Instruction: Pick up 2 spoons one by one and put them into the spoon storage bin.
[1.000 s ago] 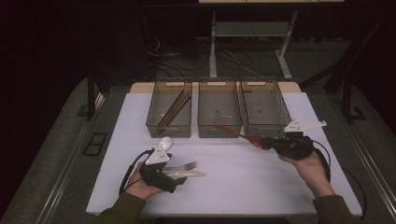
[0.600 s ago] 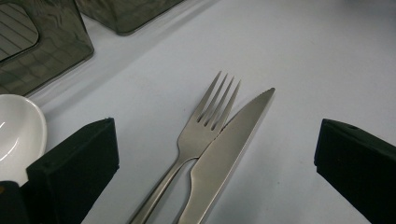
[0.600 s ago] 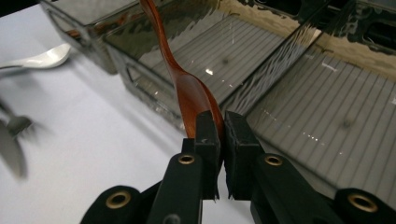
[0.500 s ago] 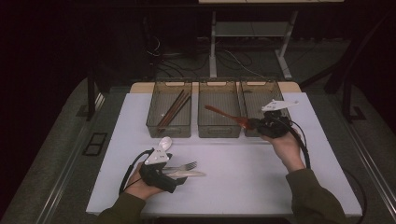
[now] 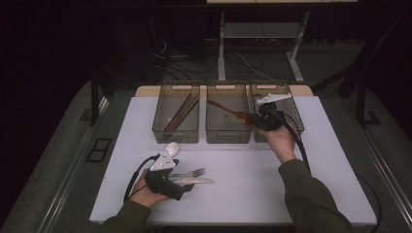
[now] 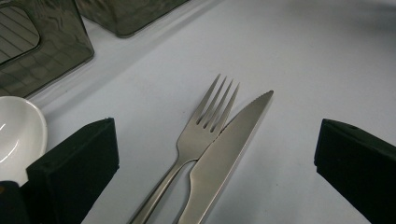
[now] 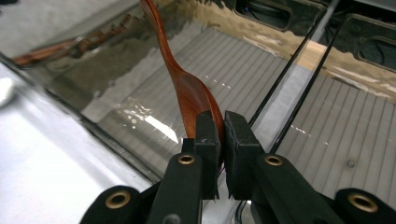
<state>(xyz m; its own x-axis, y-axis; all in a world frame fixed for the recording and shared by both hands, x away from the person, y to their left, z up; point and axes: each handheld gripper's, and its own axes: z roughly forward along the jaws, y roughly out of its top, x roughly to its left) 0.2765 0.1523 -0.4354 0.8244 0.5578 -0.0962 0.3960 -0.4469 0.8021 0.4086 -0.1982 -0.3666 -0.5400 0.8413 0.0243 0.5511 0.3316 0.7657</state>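
While the right tongs [image 7: 216, 154] are clamped on its bowl, the stiff, light wooden spoon [image 7: 184, 88] is best gripped mid-handle; left tongs [image 6: 210, 154] stand apart.

No text, label, brand, number or sign can be read in any of the views. The surfaces that show carry no writing that I can make out.
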